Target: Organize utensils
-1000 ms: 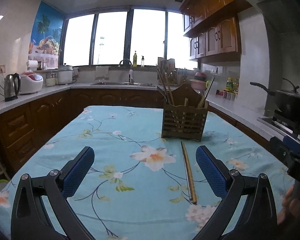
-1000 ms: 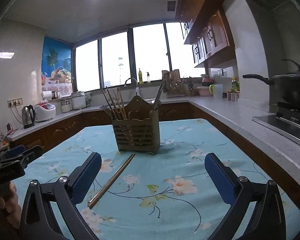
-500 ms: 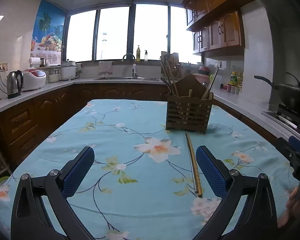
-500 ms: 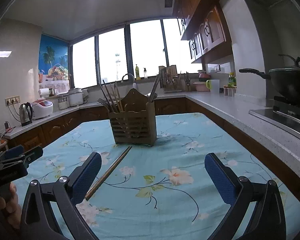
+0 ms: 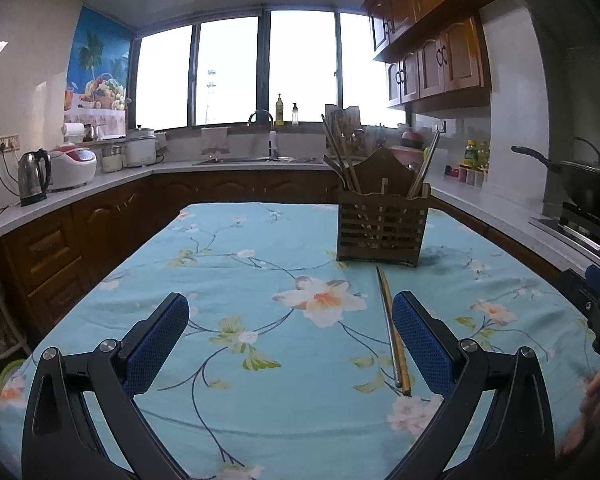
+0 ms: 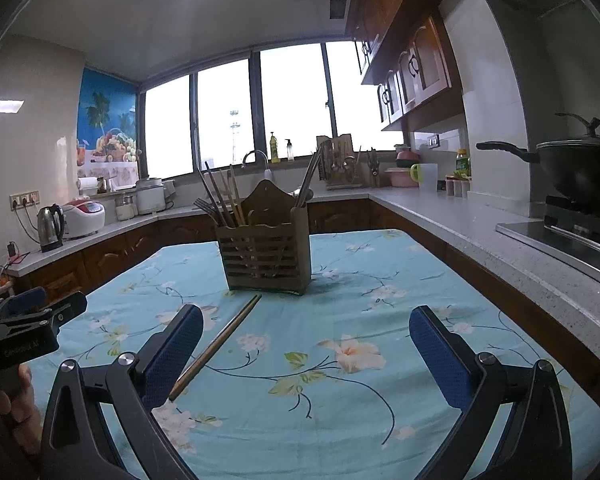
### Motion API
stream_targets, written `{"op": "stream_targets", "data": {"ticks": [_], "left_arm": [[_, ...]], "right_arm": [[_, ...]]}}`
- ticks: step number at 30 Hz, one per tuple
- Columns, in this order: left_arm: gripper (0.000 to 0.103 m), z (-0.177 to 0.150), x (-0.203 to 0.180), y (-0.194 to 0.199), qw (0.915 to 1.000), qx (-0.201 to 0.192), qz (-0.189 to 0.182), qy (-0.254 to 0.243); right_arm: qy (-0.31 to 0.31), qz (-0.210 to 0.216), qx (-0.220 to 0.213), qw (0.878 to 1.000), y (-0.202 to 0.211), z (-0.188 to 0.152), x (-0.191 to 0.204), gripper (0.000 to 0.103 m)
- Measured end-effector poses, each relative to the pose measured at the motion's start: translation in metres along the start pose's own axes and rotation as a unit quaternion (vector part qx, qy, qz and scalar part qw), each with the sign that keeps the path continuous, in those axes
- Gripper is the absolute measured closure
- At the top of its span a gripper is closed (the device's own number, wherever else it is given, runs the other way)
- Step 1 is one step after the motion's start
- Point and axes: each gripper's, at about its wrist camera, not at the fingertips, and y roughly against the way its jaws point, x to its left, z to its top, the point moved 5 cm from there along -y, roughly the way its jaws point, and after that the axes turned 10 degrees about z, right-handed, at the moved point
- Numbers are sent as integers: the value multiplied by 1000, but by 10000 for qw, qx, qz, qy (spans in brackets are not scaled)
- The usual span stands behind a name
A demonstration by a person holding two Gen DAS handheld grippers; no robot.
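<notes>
A table under a turquoise floral cloth (image 5: 236,280) stands in a kitchen with dark wood cabinets, grey counters, a wide window and a wok (image 6: 580,164) on the stove. A slatted wooden utensil holder (image 5: 381,224) stands upright toward the far edge, right of centre. A pair of chopsticks (image 5: 392,332) lies flat before it, long axis running from the holder's foot toward the near edge. The left gripper (image 5: 290,340) and right gripper (image 6: 306,352) hover with fingers spread wide, empty.

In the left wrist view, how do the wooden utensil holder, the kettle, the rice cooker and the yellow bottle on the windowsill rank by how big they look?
Largest to smallest as they look:
1. wooden utensil holder
2. rice cooker and kettle: too alike to rank, one wider, one taller
3. yellow bottle
The holder stands nearer the camera, so true sizes stay unsure.
</notes>
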Motion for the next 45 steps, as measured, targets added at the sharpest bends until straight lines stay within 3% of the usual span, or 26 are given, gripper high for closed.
{"op": "stream_targets", "data": {"ticks": [45], "left_arm": [[0,3,-1,8,9996,-183,137,-150]], "right_arm": [[10,29,7,10000,1,-1,1,0]]}}
